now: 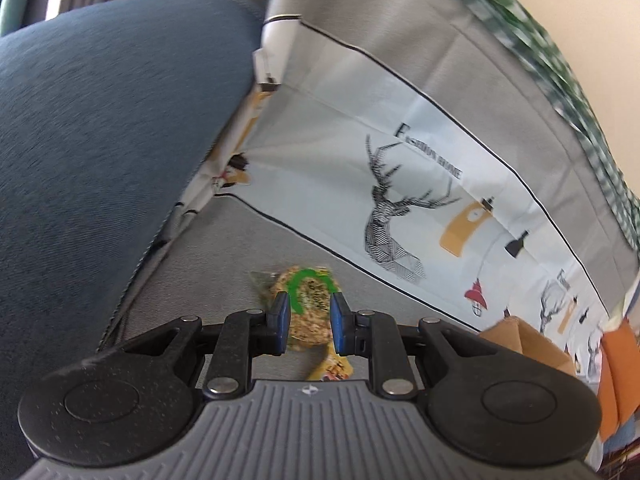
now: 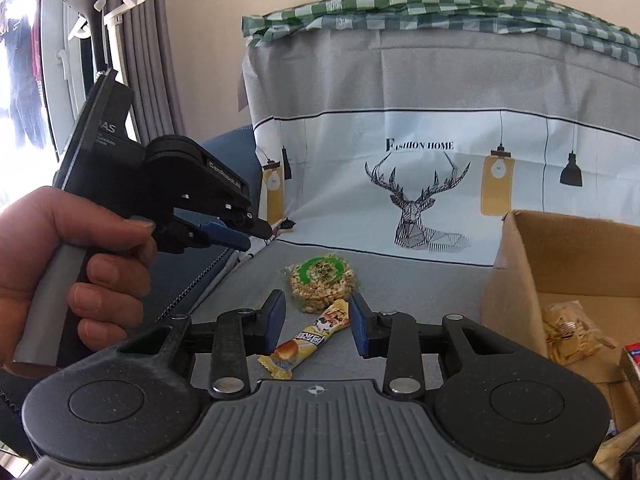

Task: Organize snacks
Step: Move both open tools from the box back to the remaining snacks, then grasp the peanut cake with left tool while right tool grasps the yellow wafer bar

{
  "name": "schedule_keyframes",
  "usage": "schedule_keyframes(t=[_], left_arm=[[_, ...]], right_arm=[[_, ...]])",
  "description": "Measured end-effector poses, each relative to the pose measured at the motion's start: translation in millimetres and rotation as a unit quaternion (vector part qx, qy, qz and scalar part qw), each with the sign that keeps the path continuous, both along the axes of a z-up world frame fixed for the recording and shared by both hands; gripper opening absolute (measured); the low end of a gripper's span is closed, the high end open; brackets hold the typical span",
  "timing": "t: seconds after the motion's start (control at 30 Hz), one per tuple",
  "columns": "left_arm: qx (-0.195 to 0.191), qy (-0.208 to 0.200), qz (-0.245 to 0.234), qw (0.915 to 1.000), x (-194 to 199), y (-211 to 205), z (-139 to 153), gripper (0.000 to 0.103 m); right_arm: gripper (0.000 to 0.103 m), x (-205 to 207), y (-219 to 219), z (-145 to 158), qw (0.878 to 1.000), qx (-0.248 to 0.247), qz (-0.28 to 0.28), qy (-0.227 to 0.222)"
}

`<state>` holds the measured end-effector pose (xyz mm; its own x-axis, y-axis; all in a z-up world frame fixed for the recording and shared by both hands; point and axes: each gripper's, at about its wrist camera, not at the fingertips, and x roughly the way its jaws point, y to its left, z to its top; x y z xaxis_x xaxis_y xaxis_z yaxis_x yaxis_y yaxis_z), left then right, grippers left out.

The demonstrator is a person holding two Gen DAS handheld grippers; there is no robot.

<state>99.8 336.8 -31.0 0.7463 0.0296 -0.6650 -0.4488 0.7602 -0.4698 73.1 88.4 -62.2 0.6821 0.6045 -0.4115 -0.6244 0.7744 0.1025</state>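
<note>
Two snacks lie on the grey cloth surface (image 2: 400,280): a round puffed-grain cake (image 2: 323,286) in clear wrap with a green ring label, and a yellow bar wrapper (image 2: 310,340) just in front of it, the two touching or very nearly so. Right gripper (image 2: 316,322) hovers over the bar with its blue pads (image 2: 276,320) spread wide, nothing between them; the bar's middle sits in the gap but whether the pads reach its level cannot be told. Left gripper (image 1: 307,322) points down at the grain cake (image 1: 306,308), blue pads (image 1: 281,320) parted on either side of it; contact is unclear since the pads cover the cake's edges. Only a corner of the yellow bar (image 1: 330,366) shows in the left view, the rest hidden behind the gripper body. In the right view the left gripper (image 2: 240,236) appears side-on, held by a hand (image 2: 76,276), its finger spacing not readable from that angle. Cardboard box (image 2: 560,252) stands at the right, cut off by the frame, with pale packets (image 2: 568,332) inside that are too blurred to identify. Behind is a cloth backdrop (image 2: 440,152) printed with a deer head, lamps and "FASHION HOME", and a green checked cloth (image 2: 400,12) on top. The left view is motion-blurred; a blue cushion (image 1: 100,140) fills its left side.
</note>
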Motion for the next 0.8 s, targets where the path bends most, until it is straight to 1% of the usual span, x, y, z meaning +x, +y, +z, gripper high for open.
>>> schedule_keyframes(t=[0.07, 0.17, 0.23, 0.3, 0.33, 0.37, 0.4, 0.43, 0.7, 0.77, 0.8], left_arm=[[0.0, 0.007, 0.002, 1.0, 0.9, 1.4, -2.7, 0.022], [0.007, 0.012, -0.002, 0.9999, 2.7, -1.8, -3.7, 0.022], [0.008, 0.013, -0.002, 0.9999, 3.7, -2.3, -4.8, 0.022], [0.005, 0.014, 0.001, 0.9999, 4.2, -1.6, -6.1, 0.022], [0.004, 0.016, 0.003, 0.9999, 4.6, -1.0, -7.2, 0.022], [0.003, 0.018, 0.005, 0.9998, 5.0, -0.6, -8.4, 0.022], [0.001, 0.02, 0.006, 0.9998, 5.3, 0.0, -9.5, 0.022], [0.0, 0.02, 0.007, 0.9998, 5.2, 0.6, -10.4, 0.022], [-0.001, 0.019, 0.005, 0.9998, 7.8, -0.4, -11.4, 0.023], [-0.001, 0.019, 0.005, 0.9998, 8.2, -0.4, -11.6, 0.023], [0.0, 0.019, 0.005, 0.9998, 8.4, -0.5, -11.8, 0.023]], right_arm=[[0.037, 9.9, 10.7, -8.7, 1.0, -0.006, -0.011, 0.018], [0.043, 26.5, 22.5, -21.3, 0.998, -0.005, -0.033, 0.049], [0.053, 36.9, 29.7, -28.3, 0.997, -0.003, -0.041, 0.072], [0.06, 45.5, 37.6, -35.4, 0.995, 0.002, -0.043, 0.093], [0.065, 48.8, 41.3, -38.3, 0.994, 0.001, -0.043, 0.097], [0.068, 51.6, 45.8, -41.0, 0.994, -0.002, -0.044, 0.098], [0.075, 53.9, 50.8, -44.4, 0.994, -0.008, -0.044, 0.1], [0.077, 57.1, 55.5, -47.8, 0.994, -0.012, -0.043, 0.104], [0.077, 75.0, 80.0, -69.7, 0.99, -0.039, -0.051, 0.128], [0.073, 76.5, 82.1, -73.2, 0.989, -0.051, -0.055, 0.129], [0.063, 77.0, 82.7, -74.9, 0.988, -0.058, -0.057, 0.13]])
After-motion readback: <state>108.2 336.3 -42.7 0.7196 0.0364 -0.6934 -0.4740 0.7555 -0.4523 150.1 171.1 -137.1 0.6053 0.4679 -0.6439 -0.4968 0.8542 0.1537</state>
